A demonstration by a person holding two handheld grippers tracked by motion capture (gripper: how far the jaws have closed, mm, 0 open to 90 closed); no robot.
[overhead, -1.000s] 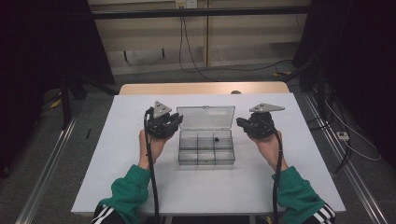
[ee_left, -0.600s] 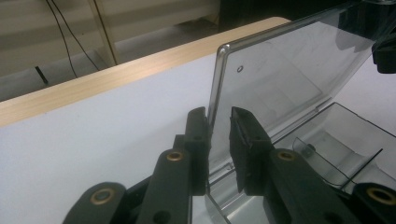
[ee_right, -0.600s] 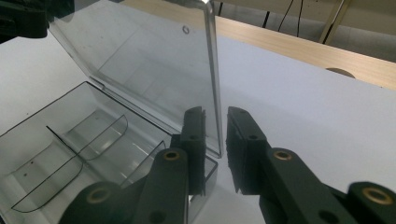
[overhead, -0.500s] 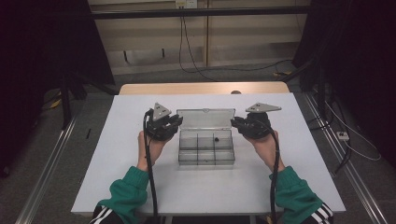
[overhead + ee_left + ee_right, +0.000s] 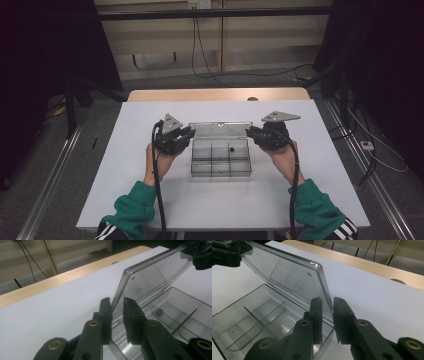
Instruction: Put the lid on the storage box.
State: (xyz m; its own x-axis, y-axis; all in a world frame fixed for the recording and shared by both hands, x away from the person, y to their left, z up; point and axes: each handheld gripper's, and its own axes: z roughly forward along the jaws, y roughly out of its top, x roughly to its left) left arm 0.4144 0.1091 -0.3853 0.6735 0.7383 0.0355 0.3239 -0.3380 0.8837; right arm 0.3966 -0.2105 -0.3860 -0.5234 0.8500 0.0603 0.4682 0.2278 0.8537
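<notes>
At frame center, the right gripper had just eased its jaws slightly apart around the raised lid, likely releasing, while the left gripper straddled the lid's other edge, narrowly open.

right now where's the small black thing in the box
In the high view it lies in the clear box's back-right compartment, nearer the right tongs than the left tongs.

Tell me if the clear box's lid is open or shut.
Open. The lid stands up from the back of the clear box, its compartments uncovered, each end of the lid between a gripper's fingers.
</notes>
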